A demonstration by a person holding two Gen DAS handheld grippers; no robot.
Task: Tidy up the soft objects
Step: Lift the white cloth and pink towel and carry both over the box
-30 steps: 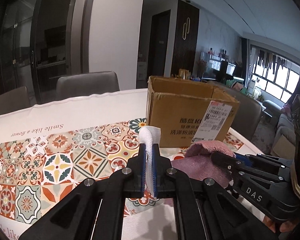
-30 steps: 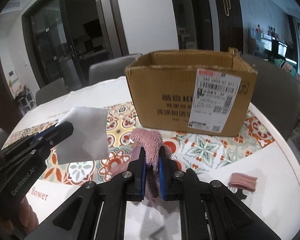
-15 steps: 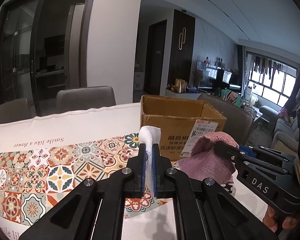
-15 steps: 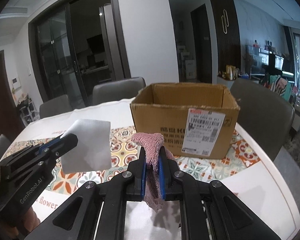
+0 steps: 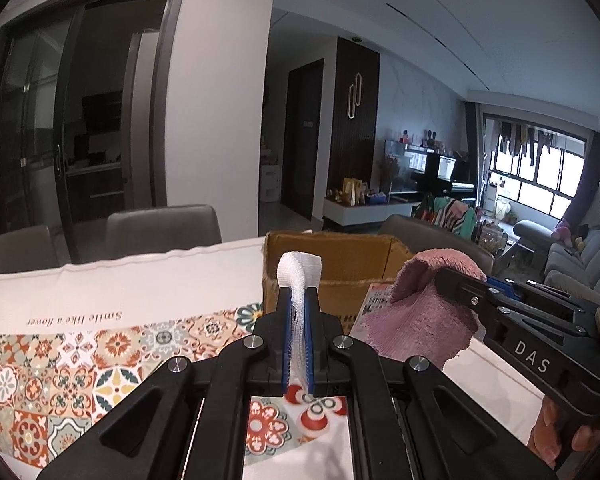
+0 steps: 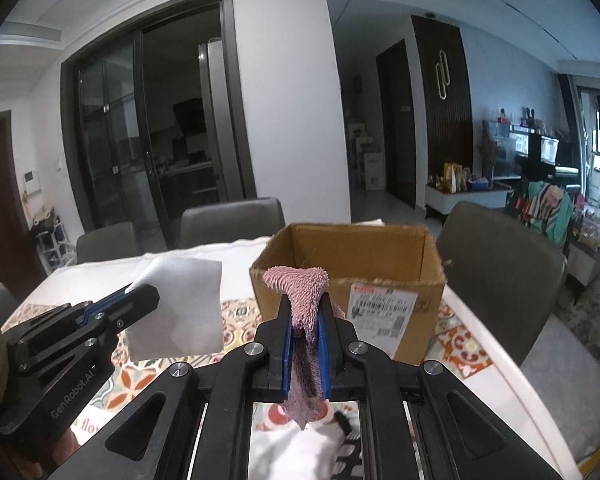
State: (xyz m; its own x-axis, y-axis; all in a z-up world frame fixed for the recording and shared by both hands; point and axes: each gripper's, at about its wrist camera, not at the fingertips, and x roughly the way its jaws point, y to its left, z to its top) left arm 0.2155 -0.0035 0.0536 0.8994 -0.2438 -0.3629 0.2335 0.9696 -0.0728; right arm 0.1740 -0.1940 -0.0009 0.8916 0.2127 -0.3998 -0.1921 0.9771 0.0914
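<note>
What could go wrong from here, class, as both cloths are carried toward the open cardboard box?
1. The left hand-held gripper pinches only a narrow fold of the white cloth; most of it hangs free and might slip out.
2. The pink towel dangles below the right hand-held gripper and could catch on the near rim of the cardboard box.
3. The two grippers are close together, so the cloths might tangle over the box.

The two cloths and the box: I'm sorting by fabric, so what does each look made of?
White cloth in the left gripper: thin gauze-like mesh, open weave showing. Pink cloth in the right gripper: fluffy terry or microfibre, ribbed pile. Cardboard box: plain brown corrugated board, matte, with a printed label.
</note>
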